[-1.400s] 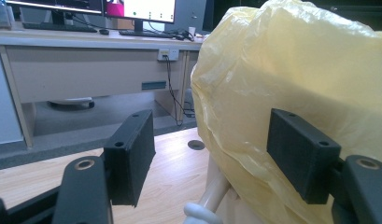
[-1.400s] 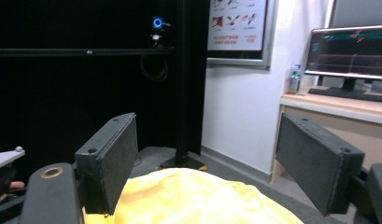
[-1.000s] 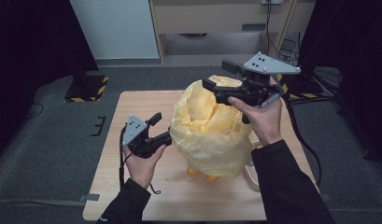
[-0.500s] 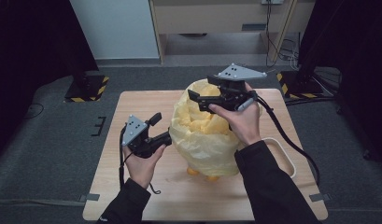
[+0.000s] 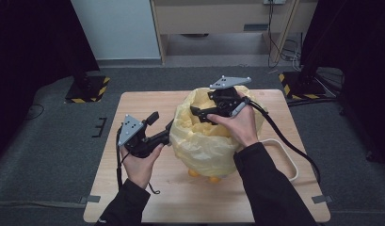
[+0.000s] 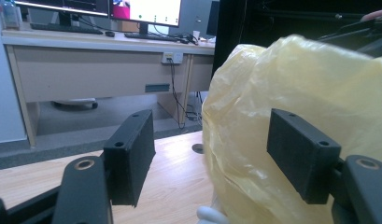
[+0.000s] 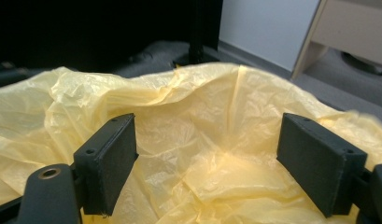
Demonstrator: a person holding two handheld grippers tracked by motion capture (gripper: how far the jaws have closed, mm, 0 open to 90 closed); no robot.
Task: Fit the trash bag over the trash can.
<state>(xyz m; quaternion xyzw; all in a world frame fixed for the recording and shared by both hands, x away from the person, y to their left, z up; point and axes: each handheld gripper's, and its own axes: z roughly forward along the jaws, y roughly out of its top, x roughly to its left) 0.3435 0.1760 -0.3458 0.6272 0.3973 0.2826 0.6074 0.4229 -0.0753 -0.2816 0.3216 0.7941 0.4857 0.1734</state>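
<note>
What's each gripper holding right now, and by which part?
Nothing is held. The left gripper stands open beside the yellow bag; the right gripper stands open over the bag's mouth, pinching no plastic.

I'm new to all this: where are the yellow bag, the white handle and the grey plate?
yellow plastic bag [image 5: 206, 143], high view, its crinkled front side.
white handle [image 5: 285, 155], high view, the loop's outer edge.
grey plate [image 5: 230, 82], high view, flat top above the right gripper.
</note>
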